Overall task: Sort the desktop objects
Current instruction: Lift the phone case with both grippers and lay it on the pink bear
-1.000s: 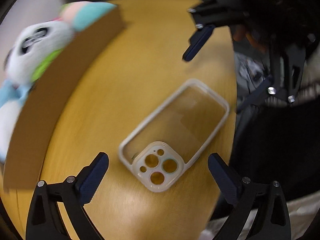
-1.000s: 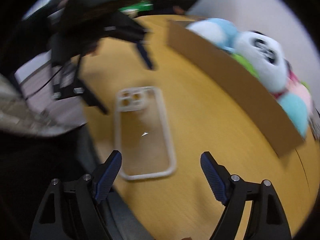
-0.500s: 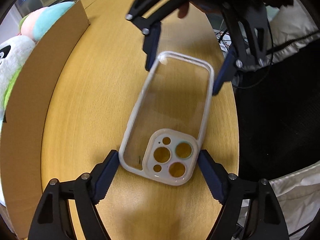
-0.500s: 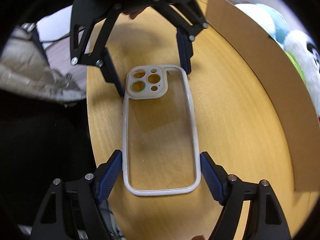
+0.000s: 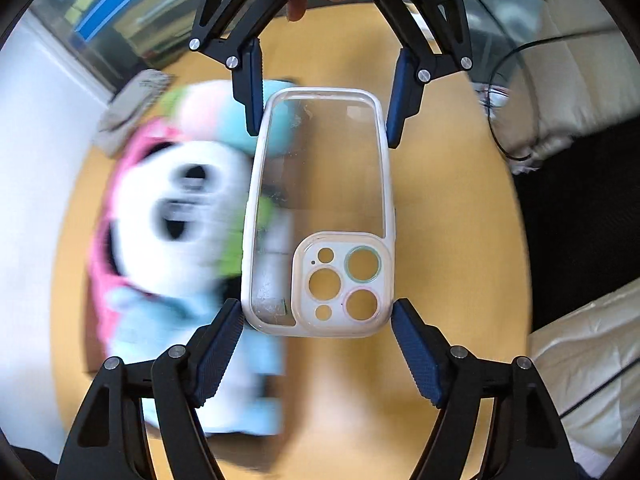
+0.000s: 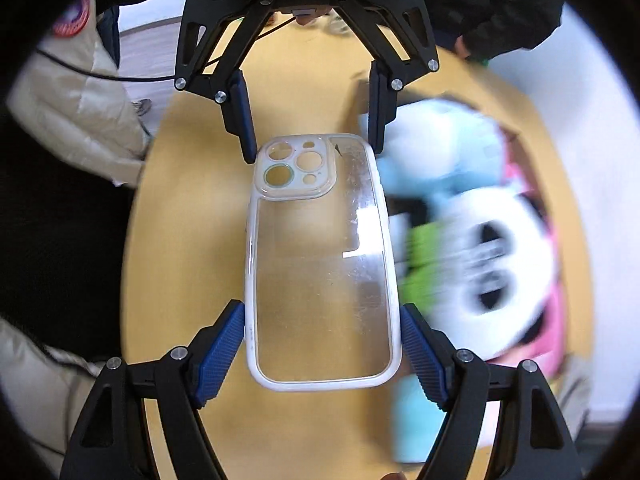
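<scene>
A clear phone case (image 5: pixel 320 208) with a white rim and a camera cutout is held in the air above the wooden table, gripped at both ends. My left gripper (image 5: pixel 316 316) is shut on its camera end; my right gripper (image 6: pixel 322 332) is shut on the opposite end. Each gripper shows across the case in the other's view: the right one in the left wrist view (image 5: pixel 324 92), the left one in the right wrist view (image 6: pixel 312 120). A plush panda (image 5: pixel 180 216) in pink, blue and green lies below, blurred, also in the right wrist view (image 6: pixel 480 264).
The round wooden table (image 5: pixel 448 208) lies below. A beige padded jacket (image 6: pixel 76 92) and a cable are beside the table. A grey flat object (image 5: pixel 128 112) lies beyond the plush. White wall at the plush side.
Both grippers have closed on the ends of the phone case and lifted it off the table. The view has shifted over the plush panda, which now shows from above.
</scene>
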`<action>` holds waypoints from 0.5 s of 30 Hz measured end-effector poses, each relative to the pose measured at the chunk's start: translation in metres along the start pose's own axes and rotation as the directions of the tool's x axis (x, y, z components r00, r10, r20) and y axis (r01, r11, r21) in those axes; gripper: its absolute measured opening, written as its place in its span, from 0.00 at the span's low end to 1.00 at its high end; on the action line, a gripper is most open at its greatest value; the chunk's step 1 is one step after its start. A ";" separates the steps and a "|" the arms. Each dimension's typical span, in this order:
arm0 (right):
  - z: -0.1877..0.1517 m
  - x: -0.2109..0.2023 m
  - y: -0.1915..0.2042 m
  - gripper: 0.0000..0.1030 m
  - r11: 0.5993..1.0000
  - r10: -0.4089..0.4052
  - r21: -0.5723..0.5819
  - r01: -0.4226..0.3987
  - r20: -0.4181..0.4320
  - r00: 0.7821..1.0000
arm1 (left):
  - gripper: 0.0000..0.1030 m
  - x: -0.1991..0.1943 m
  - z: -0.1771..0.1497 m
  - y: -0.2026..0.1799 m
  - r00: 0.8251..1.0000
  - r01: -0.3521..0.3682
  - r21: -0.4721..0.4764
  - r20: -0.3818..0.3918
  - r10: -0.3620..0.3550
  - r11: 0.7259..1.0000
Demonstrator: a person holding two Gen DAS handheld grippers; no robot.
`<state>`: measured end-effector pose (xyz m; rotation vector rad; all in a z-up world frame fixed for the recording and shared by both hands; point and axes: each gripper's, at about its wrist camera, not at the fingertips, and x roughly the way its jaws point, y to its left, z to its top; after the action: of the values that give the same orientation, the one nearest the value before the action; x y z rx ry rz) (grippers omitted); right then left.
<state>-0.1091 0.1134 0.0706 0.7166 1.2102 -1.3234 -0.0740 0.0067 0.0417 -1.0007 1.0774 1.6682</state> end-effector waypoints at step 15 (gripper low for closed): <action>-0.023 0.089 -0.232 0.76 0.993 0.045 0.117 -0.036 -0.077 0.996 | 0.71 0.071 -0.015 0.223 0.998 -0.002 -0.130 -0.055 -0.005 0.992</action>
<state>-0.3509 0.0639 0.0358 0.8787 1.1831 -1.3504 -0.3027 -0.0415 0.0217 -1.1365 1.0132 1.7362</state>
